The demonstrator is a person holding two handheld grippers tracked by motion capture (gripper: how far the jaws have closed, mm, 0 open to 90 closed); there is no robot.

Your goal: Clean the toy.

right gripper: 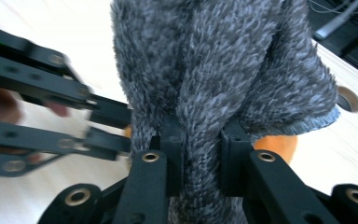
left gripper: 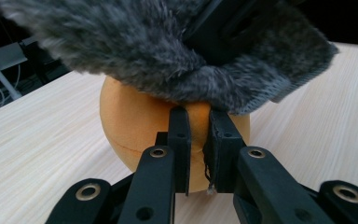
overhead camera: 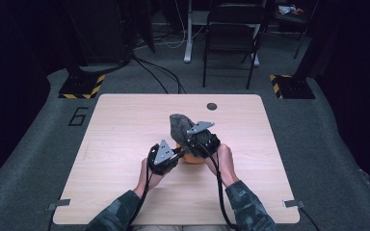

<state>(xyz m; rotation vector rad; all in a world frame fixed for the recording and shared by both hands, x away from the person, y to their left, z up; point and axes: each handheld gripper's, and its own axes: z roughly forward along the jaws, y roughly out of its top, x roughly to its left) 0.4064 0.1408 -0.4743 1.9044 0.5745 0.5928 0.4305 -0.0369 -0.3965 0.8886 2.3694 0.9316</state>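
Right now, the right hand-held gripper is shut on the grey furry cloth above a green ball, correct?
Not quite: the ball is orange, as the left gripper view shows. The right hand-held gripper is indeed shut on the grey furry cloth above it.

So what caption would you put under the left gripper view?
Left tongs shut on an orange ball, under a fuzzy grey cloth draped above it.

Left gripper, jaws nearly closed, points toward 2 o'clock; right gripper, apparently clamped, toward 10 o'clock.
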